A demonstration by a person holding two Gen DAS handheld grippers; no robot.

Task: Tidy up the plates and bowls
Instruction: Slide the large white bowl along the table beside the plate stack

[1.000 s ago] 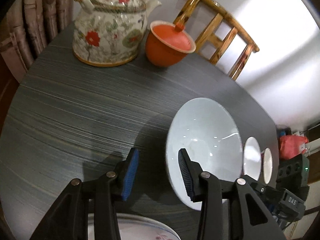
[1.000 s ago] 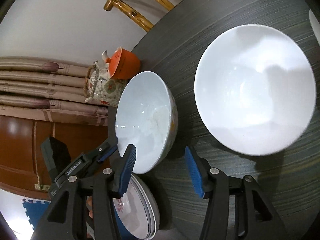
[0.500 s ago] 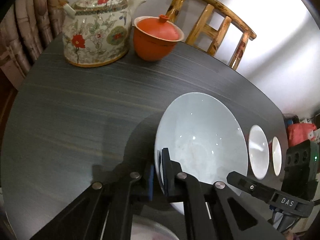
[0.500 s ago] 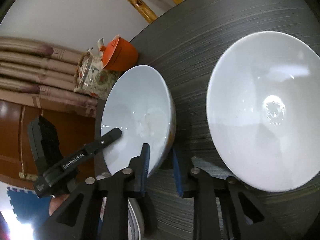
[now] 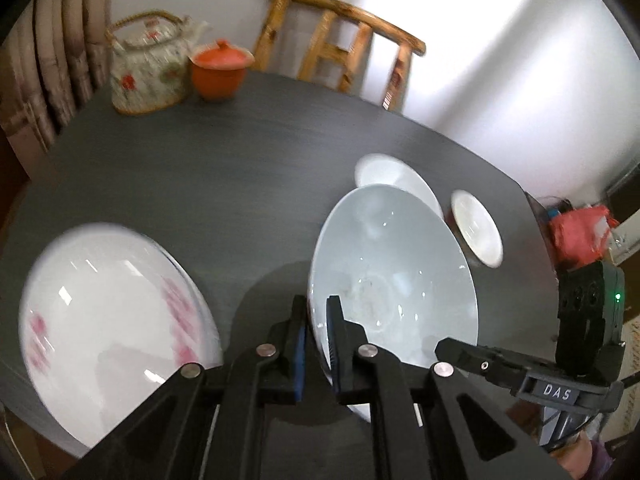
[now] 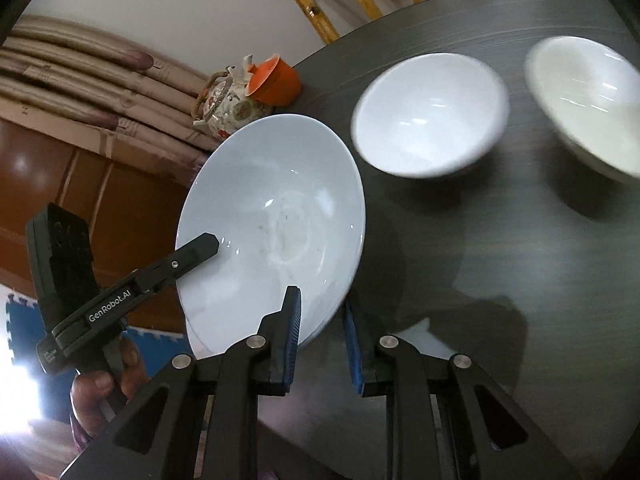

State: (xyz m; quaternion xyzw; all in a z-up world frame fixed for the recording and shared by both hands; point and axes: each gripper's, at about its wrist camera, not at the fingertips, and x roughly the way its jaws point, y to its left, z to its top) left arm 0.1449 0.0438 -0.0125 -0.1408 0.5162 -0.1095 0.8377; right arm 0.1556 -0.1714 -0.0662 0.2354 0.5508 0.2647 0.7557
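Note:
A large pale blue bowl is held above the dark table, gripped at two edges. My left gripper is shut on its near rim. My right gripper is shut on the opposite rim of the same bowl. A white plate with pink flowers lies at the table's near left edge. Two smaller white bowls stand on the table beyond the lifted bowl; they also show in the left wrist view.
A floral teapot and an orange lidded cup stand at the table's far left. A bamboo chair sits behind the table by the white wall. A red item lies at the right.
Both grippers closed on the large bowl's rims and lifted it off the table, moving it back. The flowered plate and the two small bowls came into fuller view.

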